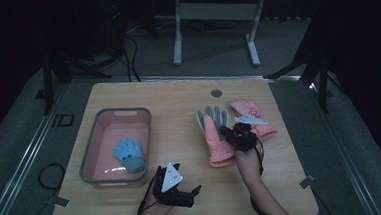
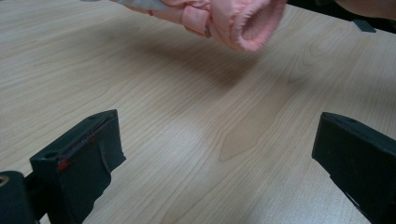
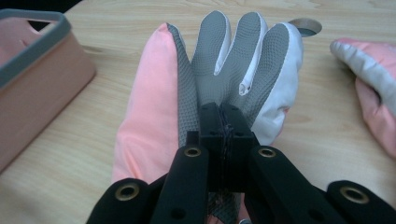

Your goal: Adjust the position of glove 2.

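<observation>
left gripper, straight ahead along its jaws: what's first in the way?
Bare table first, then probably the cuff end of the pink glove, which the right gripper holds shut on. The left gripper is open with nothing between its jaws. Depth to the glove is hard to judge.

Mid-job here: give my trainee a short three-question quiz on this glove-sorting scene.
1. True or false: the right hand-held gripper is shut on the pink and grey glove.
2. What lies in the pink bin?
3. The left hand-held gripper is: A) open, holding nothing; B) shut on a glove.

Key: 1 true; 2 a blue glove; 3 A.
</observation>
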